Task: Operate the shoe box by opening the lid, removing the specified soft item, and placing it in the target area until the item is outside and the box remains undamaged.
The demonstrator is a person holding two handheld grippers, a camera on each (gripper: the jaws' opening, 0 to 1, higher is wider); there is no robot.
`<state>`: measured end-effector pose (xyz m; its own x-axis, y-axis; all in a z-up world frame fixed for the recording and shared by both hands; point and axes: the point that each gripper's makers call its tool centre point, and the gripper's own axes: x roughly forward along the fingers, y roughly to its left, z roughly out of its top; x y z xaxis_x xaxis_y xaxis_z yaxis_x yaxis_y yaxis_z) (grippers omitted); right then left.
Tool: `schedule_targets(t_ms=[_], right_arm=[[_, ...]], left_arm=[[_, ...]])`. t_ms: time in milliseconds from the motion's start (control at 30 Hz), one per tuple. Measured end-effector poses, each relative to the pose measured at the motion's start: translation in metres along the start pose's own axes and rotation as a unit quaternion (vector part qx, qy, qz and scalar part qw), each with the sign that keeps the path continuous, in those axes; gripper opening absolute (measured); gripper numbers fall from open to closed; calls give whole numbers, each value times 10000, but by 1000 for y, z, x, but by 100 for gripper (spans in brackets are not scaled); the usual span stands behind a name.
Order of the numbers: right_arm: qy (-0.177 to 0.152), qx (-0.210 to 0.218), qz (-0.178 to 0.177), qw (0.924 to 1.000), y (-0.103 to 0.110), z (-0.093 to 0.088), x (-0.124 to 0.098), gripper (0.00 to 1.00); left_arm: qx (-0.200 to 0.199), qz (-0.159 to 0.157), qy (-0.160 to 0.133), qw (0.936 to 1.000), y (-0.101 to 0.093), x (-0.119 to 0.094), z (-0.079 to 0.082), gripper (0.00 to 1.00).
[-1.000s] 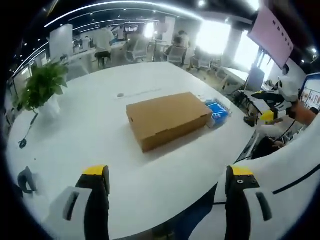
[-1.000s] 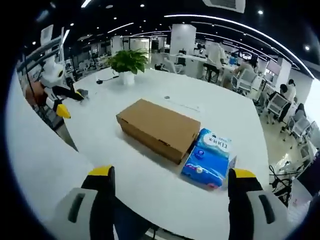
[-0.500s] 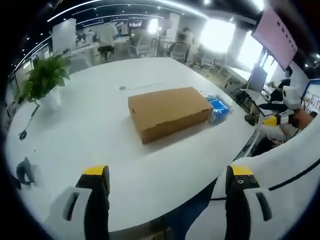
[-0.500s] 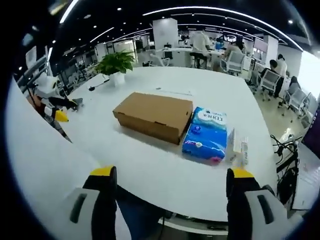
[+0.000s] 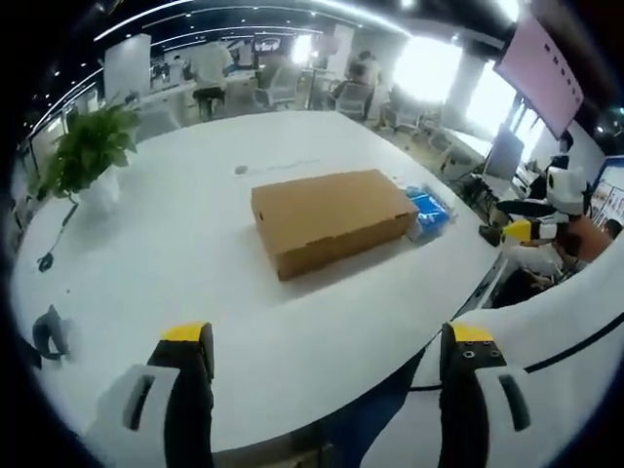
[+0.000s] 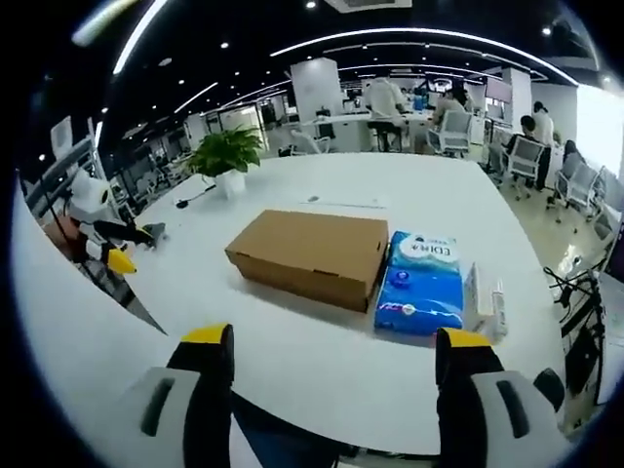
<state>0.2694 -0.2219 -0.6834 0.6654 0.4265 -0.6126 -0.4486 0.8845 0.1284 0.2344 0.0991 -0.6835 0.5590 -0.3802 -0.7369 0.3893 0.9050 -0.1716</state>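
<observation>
The plain brown cardboard shoe box [image 5: 330,219] is a low, long rectangular box with its lid closed, sitting flat over the body. It lies flat near the middle of the round white worktop [image 5: 195,292], turned at an angle to the worktop edge. In the right gripper view the same box [image 6: 310,256] shows its flat top and one long side wall, with no print or label that I can see. The cardboard looks clean, with straight edges and sharp corners. What is inside cannot be seen. Neither gripper touches it; both are well apart from it.
</observation>
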Motion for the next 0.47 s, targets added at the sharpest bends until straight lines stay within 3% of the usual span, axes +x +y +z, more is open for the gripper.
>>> schedule_targets(t_ms=[467], right_arm=[[9,1,150,9999,12,-2,6,88]], left_arm=[[29,-30,39,10000,-5,2,-2,99]])
